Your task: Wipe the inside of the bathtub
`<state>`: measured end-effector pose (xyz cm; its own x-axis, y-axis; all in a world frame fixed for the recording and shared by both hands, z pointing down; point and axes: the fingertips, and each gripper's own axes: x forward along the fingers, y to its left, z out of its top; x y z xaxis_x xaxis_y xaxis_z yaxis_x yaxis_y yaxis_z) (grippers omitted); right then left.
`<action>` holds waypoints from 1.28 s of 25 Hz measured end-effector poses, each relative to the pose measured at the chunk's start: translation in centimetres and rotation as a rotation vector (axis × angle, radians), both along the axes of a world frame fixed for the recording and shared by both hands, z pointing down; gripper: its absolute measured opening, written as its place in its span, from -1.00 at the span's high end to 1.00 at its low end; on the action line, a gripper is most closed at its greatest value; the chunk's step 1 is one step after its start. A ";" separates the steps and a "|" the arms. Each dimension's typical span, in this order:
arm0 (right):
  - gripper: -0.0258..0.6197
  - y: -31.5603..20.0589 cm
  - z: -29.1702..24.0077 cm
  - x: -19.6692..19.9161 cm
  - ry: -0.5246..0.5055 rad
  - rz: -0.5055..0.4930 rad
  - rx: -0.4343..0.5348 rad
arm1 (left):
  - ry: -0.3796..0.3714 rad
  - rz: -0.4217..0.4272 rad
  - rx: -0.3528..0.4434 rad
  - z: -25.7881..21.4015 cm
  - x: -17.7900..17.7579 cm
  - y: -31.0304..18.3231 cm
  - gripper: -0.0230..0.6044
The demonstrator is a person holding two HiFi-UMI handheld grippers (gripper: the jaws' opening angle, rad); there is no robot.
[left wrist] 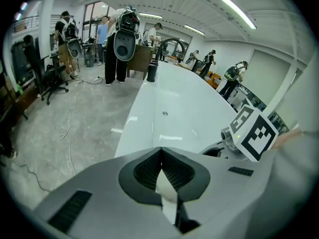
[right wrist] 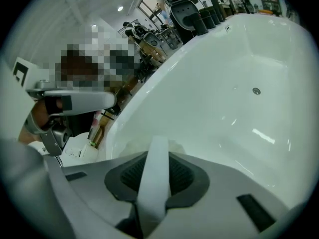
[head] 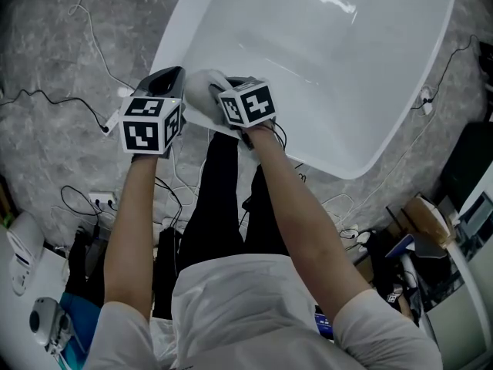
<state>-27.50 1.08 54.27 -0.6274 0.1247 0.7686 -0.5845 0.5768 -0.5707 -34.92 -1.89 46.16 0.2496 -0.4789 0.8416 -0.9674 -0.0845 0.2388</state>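
The white bathtub (head: 362, 75) fills the top of the head view, and its bare inside (left wrist: 172, 101) (right wrist: 234, 78) runs ahead of both grippers. A white cloth (head: 202, 89) lies bunched at the tub's near rim, between the two grippers. My right gripper (head: 222, 92) (right wrist: 158, 142) is shut on a strip of this cloth, with fuzzy cloth just past its tips. My left gripper (head: 171, 75) (left wrist: 160, 151) hovers over the rim's left side, jaws closed with a white wedge of cloth pinched between them. The right gripper's marker cube (left wrist: 254, 129) shows close at the left gripper's right.
Cables (head: 85, 21) and a power strip (head: 101, 201) lie on the grey floor left of the tub. A dark faucet (left wrist: 172, 41) stands at the tub's far end. Several people (left wrist: 112, 39) and a chair (left wrist: 50, 78) are beyond. Boxes and gear (head: 424, 218) crowd the right.
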 end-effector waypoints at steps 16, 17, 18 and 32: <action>0.62 -2.0 6.4 0.0 0.002 0.111 -0.091 | 0.047 0.069 0.020 1.8 2.9 -2.3 0.90; 0.62 -2.2 7.0 0.1 0.007 0.120 -0.095 | 0.048 0.079 0.021 1.9 3.2 -2.5 0.90; 0.62 -2.4 7.6 0.2 0.013 0.127 -0.098 | 0.046 0.089 0.023 2.0 3.4 -2.6 0.90; 0.63 -3.6 11.0 3.7 0.150 0.243 -0.109 | 0.054 0.172 0.032 3.1 5.5 -3.2 0.90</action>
<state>-23.81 -2.50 65.29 -0.5297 0.0715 0.8452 -0.7802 0.3500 -0.5185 -29.38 -5.10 49.24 0.3749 -0.4519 0.8095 -0.9237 -0.2560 0.2849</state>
